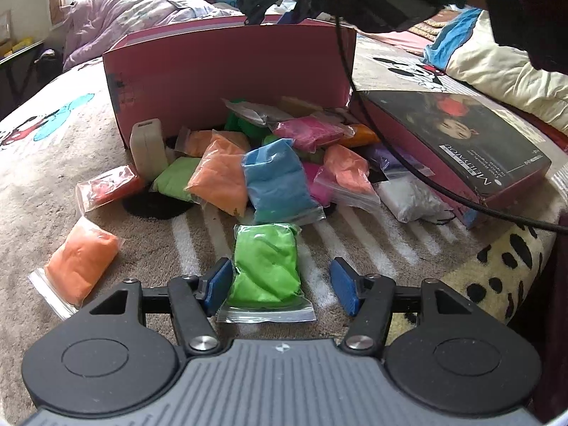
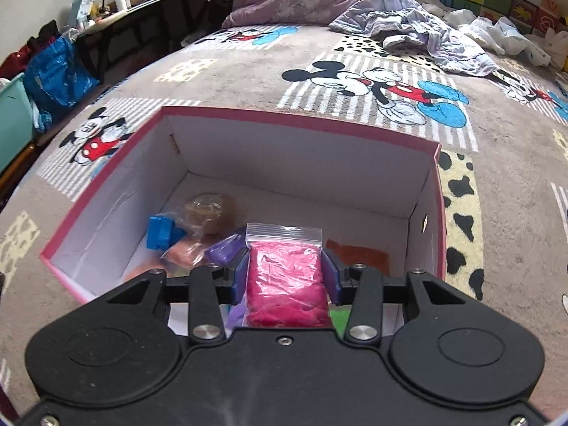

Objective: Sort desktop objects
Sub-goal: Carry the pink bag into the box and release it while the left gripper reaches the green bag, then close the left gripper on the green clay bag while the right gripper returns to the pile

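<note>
In the left wrist view my left gripper (image 1: pixel 282 284) is open, its blue pads either side of a green clay bag (image 1: pixel 264 266) lying on the blanket; the left pad touches the bag, the right stands apart. Behind it lies a pile of clay bags: blue (image 1: pixel 277 181), orange (image 1: pixel 222 177), pink (image 1: pixel 307 133), white (image 1: pixel 408 198), against the pink box (image 1: pixel 230 67). In the right wrist view my right gripper (image 2: pixel 285 277) is shut on a pink clay bag (image 2: pixel 287 280), held over the open pink box (image 2: pixel 301 117), which holds a blue block (image 2: pixel 159 232), a brown bag (image 2: pixel 209 213) and a purple bag (image 2: pixel 223 250).
The box lid (image 1: pixel 458 138) lies right of the pile, with a black cable (image 1: pixel 408 163) across it. A white bottle (image 1: pixel 147 149), a red bag (image 1: pixel 110 186) and an orange bag (image 1: pixel 81 262) lie to the left. Crumpled purple bedding (image 2: pixel 408 28) lies beyond the box.
</note>
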`<action>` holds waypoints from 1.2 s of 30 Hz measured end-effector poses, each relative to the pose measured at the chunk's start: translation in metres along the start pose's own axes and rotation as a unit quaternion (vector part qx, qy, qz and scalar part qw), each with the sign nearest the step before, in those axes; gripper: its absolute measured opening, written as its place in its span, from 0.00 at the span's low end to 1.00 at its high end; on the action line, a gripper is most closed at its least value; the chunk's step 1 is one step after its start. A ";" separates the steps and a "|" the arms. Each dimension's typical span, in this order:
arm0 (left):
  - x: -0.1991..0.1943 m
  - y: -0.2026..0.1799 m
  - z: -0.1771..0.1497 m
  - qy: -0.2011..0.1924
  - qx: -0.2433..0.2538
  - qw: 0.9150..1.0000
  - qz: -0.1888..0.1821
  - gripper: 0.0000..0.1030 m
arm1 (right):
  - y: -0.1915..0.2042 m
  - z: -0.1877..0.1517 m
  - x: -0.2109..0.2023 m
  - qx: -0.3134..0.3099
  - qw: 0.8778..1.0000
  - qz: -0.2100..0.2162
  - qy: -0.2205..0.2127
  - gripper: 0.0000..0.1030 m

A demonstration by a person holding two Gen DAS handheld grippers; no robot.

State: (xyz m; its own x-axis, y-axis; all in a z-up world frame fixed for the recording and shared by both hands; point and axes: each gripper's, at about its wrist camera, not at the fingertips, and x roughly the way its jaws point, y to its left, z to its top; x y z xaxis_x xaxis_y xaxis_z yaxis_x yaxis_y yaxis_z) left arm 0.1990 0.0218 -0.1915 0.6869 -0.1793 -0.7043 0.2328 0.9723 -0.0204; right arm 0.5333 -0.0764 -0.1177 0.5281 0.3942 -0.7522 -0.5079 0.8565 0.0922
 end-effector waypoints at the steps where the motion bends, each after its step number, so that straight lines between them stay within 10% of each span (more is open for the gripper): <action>1: 0.000 0.000 0.000 -0.001 0.000 1.000 0.000 0.58 | -0.001 0.002 0.001 0.001 1.000 -0.003 -0.001 0.43; 32: -0.007 0.004 0.002 -0.022 -0.024 0.999 -0.015 0.58 | 0.019 -0.107 -0.113 0.029 0.994 0.042 -0.095 0.62; 36: -0.007 0.005 0.002 -0.020 -0.021 1.000 -0.002 0.44 | 0.028 -0.131 -0.118 0.022 0.995 0.041 -0.088 0.62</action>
State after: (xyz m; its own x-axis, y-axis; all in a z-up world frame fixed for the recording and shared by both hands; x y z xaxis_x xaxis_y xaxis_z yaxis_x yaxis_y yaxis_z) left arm 0.1965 0.0272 -0.1855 0.7127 -0.1873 -0.6760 0.2066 0.9770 -0.0529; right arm 0.3675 -0.1428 -0.1121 0.5991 0.5113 -0.6162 -0.5257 0.8316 0.1789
